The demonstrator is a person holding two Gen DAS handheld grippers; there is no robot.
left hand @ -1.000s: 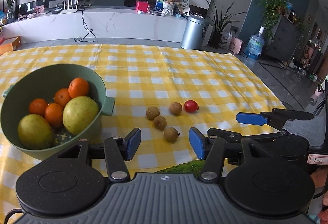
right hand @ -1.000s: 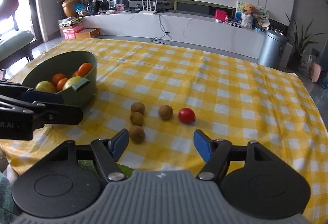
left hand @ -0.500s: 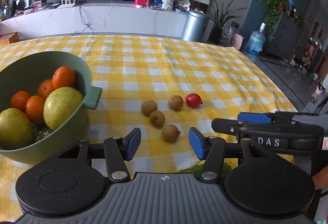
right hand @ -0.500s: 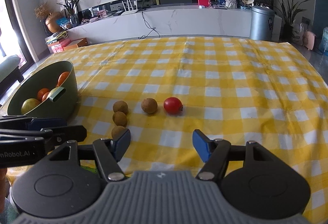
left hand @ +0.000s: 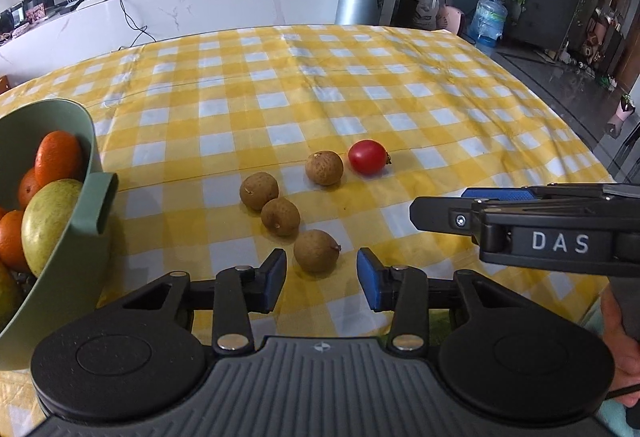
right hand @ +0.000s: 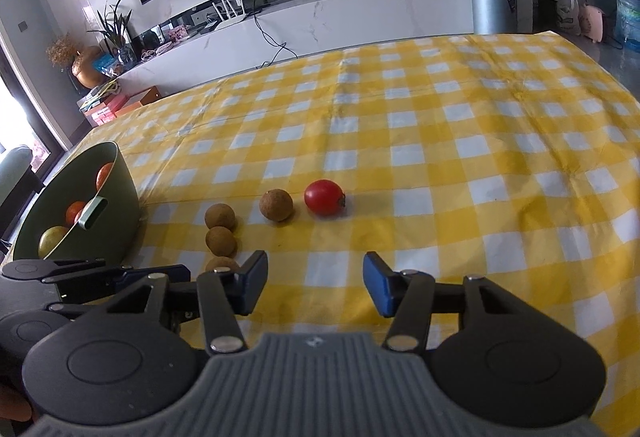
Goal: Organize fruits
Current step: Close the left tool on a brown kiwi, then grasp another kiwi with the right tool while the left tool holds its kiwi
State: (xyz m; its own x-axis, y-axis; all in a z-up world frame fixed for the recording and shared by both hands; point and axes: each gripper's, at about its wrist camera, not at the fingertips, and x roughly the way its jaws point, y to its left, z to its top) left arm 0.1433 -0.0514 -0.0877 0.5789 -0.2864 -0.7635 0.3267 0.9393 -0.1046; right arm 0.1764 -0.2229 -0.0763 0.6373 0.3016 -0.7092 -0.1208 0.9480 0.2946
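Sitting at far left: green bowl, a tab handle on its rim, holding oranges and yellow-green pears.
Cloth: yellow-and-white checked tablecloth covering the table.
Left gripper: spread wide, grasping nothing; blue pads flank the nearest fruit without touching it.
Brown fruits: four small, round, rough-skinned longans; nearest longan lies just beyond the left fingertips, two more touch each other farther left, the fourth lies farther off.
Tomato: red cherry tomato, glossy, just right of the far longan.
Right gripper: spread wide, empty, low over the cloth near the tomato, right of the left gripper.
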